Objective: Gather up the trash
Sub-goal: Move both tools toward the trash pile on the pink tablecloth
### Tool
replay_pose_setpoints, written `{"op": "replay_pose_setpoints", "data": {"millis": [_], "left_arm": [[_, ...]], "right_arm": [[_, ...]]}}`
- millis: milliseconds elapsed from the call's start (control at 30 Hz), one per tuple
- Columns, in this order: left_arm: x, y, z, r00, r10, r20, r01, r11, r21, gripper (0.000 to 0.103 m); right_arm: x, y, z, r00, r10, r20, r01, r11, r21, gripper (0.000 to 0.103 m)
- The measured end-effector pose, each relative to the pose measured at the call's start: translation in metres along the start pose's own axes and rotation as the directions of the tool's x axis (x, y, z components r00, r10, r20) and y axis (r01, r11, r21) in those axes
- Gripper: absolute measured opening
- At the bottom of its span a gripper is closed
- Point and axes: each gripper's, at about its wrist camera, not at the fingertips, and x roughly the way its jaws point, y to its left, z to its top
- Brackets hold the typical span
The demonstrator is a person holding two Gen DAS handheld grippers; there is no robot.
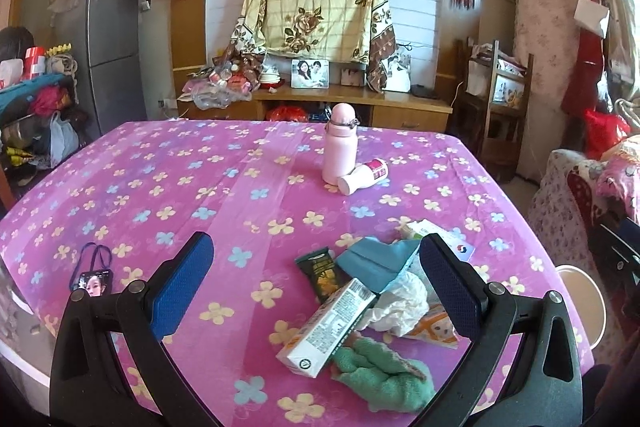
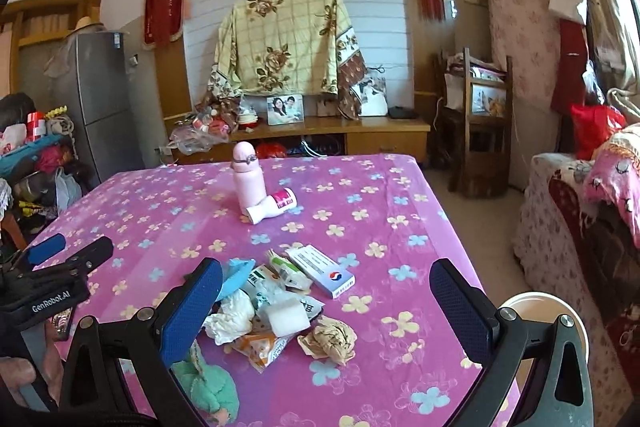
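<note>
Nothing collected yet: trash pile (image 2: pixel 280 311) untouched at 6 o'clock of pink flask (image 2: pixel 249 179); left gripper (image 1: pixel 316 287) and right gripper (image 2: pixel 326 303) both spread, empty

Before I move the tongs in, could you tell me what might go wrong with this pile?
1. The green plush toy touches the carton; a wide grab could bin it as trash.
2. The fallen white bottle rests against the upright pink flask; pulling it may topple the flask.
3. The bin sits off the table edge, so light tissue may drop short.
</note>
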Motion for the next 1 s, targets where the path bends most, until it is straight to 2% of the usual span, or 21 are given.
{"op": "replay_pose_setpoints", "data": {"millis": [167, 1000], "left_arm": [[-0.001, -0.005, 0.0, 1.0, 0.003, 0.005, -0.003, 1.0, 0.005, 0.102], [-0.011, -0.016, -0.003, 0.999, -0.025, 0.046, 0.025, 1.0, -0.001, 0.102]], "right_arm": [[-0.004, -0.002, 0.002, 1.0, 0.019, 0.008, -0.019, 1.0, 0.024, 0.103], [-0.006, -0.001, 0.001, 0.999, -0.028, 0.036, 0.028, 1.0, 0.009, 0.103]]}}
